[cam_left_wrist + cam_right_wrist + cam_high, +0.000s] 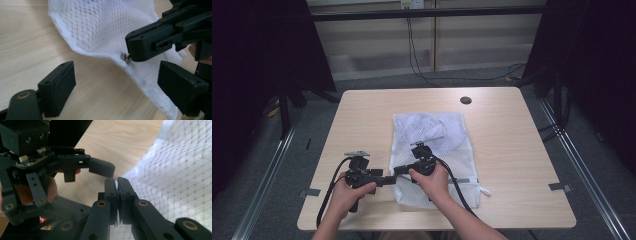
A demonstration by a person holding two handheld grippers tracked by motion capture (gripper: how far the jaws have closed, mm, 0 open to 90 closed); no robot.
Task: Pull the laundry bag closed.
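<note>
A white mesh bag lies flat on the wooden table. My right gripper reaches to the bag's near left corner, and in the left gripper view its black jaws are shut on the small metal zipper pull, lifting the mesh a little. In its own view the right gripper has its pads pressed together beside the mesh. My left gripper stands open with its jaws on either side of that lifted bag edge, touching nothing. In the high view the left gripper is just left of the bag.
A round black cap sits in the tabletop near the far edge. Black cables trail from both grippers towards the table's near edge. A short white tab sticks out at the bag's near right corner. Dark frame posts stand left and right of the table.
</note>
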